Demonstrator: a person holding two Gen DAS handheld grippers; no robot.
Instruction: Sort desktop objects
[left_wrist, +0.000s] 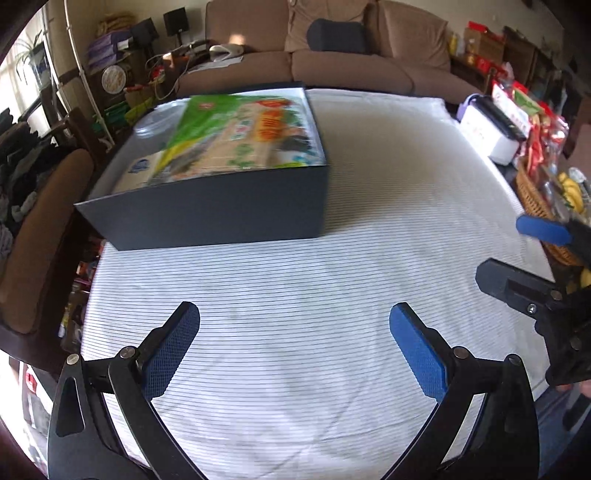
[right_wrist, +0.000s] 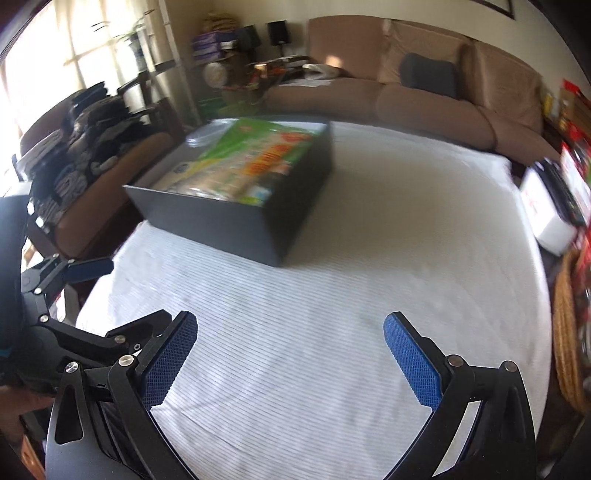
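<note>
A dark open box (left_wrist: 221, 210) (right_wrist: 229, 221) stands at the far left of the striped white tablecloth (left_wrist: 295, 280) (right_wrist: 332, 295). Inside it lie a green printed package (left_wrist: 243, 129) (right_wrist: 258, 155), a clear plastic lid (left_wrist: 155, 122) (right_wrist: 205, 134) and a pack with a blue logo (left_wrist: 138, 170). My left gripper (left_wrist: 293, 317) hangs open over the bare cloth, well in front of the box, with nothing between its fingers. My right gripper (right_wrist: 290, 326) is open and empty too. It shows at the right edge of the left wrist view (left_wrist: 509, 247).
A white appliance with a dark top (left_wrist: 491, 129) (right_wrist: 554, 214) and a wicker basket (left_wrist: 532, 199) (right_wrist: 569, 332) of bananas and red snack packs stand at the table's right edge. A brown sofa (left_wrist: 351, 62) runs behind, a chair (left_wrist: 44, 229) on the left.
</note>
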